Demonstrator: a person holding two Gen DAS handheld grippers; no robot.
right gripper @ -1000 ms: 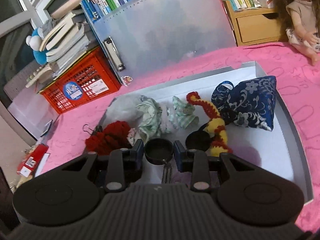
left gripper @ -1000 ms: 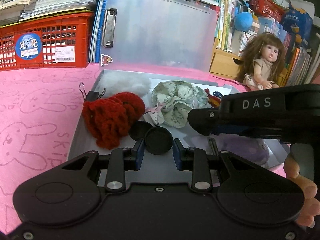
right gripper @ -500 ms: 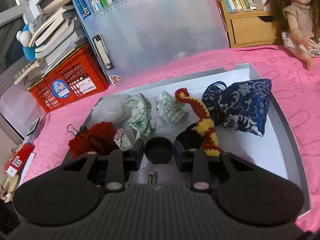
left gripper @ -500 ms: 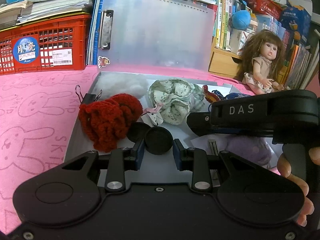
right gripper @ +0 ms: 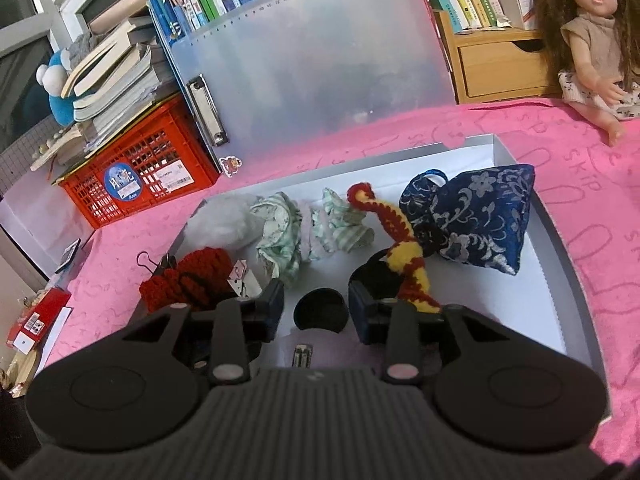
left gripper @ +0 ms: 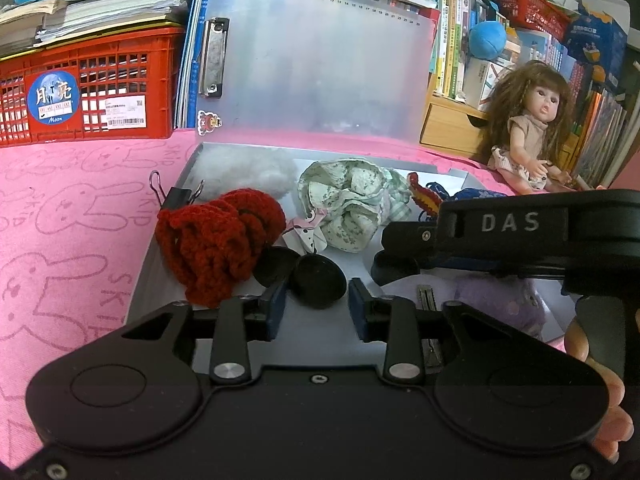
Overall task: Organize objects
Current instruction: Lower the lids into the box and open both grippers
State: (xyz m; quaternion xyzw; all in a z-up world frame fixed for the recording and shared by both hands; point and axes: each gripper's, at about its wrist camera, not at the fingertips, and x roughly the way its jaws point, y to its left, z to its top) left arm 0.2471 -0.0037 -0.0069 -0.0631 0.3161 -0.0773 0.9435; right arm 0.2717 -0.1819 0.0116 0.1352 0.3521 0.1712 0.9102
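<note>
Right wrist view shows the right claw (right gripper: 316,312) with jaws just opened and standing clear of a small round black cap (right gripper: 319,313) lying in the shallow white tray (right gripper: 556,240). The left claw (left gripper: 316,305) has likewise just opened around that cap (left gripper: 318,286), so the release step looks finished; next comes backing off without nudging it. Also in the tray are a red crocheted piece (right gripper: 188,280), a floral cloth (right gripper: 288,236) and a blue brocade pouch (right gripper: 480,216).

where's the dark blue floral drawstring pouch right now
In the right wrist view the dark blue floral pouch lies at the right end of the shallow grey tray, touching the red and yellow crocheted cord on its left.
</note>
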